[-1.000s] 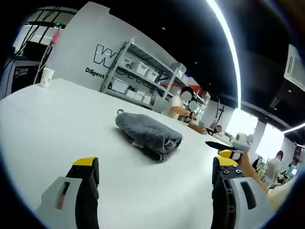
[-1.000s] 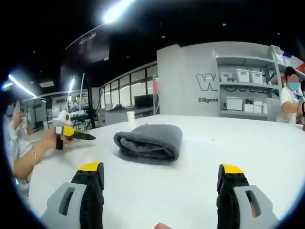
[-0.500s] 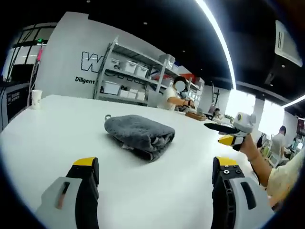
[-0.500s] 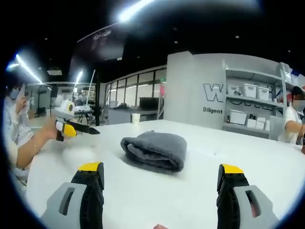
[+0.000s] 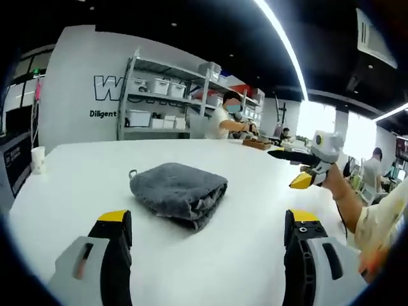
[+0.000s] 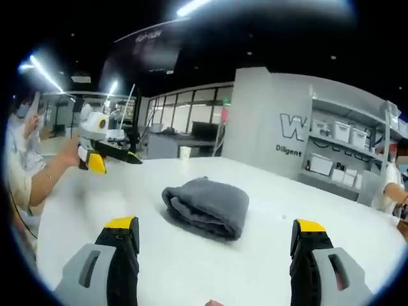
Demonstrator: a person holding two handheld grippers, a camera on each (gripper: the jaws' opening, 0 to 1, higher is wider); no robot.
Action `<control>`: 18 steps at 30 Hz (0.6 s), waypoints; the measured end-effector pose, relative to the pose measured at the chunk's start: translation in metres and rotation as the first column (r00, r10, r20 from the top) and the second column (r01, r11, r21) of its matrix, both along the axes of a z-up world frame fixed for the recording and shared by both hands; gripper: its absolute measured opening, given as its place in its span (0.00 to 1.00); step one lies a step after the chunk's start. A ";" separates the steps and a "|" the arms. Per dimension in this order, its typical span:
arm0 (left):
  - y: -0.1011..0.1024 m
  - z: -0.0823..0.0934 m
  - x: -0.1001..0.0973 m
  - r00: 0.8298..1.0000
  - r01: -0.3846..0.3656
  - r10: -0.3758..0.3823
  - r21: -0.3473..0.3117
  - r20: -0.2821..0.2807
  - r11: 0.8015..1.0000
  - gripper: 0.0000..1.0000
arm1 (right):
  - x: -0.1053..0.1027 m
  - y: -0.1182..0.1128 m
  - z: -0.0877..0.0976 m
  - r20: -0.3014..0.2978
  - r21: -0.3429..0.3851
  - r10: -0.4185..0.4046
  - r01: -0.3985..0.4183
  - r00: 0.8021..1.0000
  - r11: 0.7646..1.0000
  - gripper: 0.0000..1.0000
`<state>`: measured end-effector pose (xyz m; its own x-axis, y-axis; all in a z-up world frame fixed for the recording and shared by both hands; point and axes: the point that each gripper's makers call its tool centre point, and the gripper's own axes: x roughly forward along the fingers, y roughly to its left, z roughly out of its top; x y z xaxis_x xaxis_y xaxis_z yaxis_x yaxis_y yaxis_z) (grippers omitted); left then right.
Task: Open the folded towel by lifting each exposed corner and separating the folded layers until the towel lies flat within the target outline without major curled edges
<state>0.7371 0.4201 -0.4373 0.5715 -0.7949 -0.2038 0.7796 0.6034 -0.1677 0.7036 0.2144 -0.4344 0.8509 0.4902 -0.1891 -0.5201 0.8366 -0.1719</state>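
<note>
A grey towel (image 5: 179, 191) lies folded into a thick bundle on the white table (image 5: 76, 191), with a small hanging loop at its far left corner. My left gripper (image 5: 207, 223) is open, short of the towel, with nothing between its fingers. In the same view my right gripper (image 5: 287, 167) hangs in a hand above the table's right side, jaws apart. In the right gripper view the towel (image 6: 208, 207) shows its rolled fold towards me. My right gripper (image 6: 215, 226) stands open in front of it. My left gripper (image 6: 118, 162) hovers at the left, clear of the towel.
A paper cup (image 5: 38, 159) stands near the table's far edge, also seen as the cup (image 6: 185, 153). Metal shelves (image 5: 159, 102) with white bins line the back wall. A person (image 5: 224, 121) sits at another table behind.
Both cameras have shifted and levelled out, so the towel sits slightly elsewhere in each view. The towel itself has not moved. Each gripper now shows a little higher in the other's view.
</note>
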 end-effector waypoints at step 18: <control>0.008 -0.018 -0.004 0.997 0.079 -0.079 0.060 -0.013 0.995 0.97 | 0.028 0.064 -0.002 -0.046 -0.185 0.106 -0.113 0.993 0.976 0.99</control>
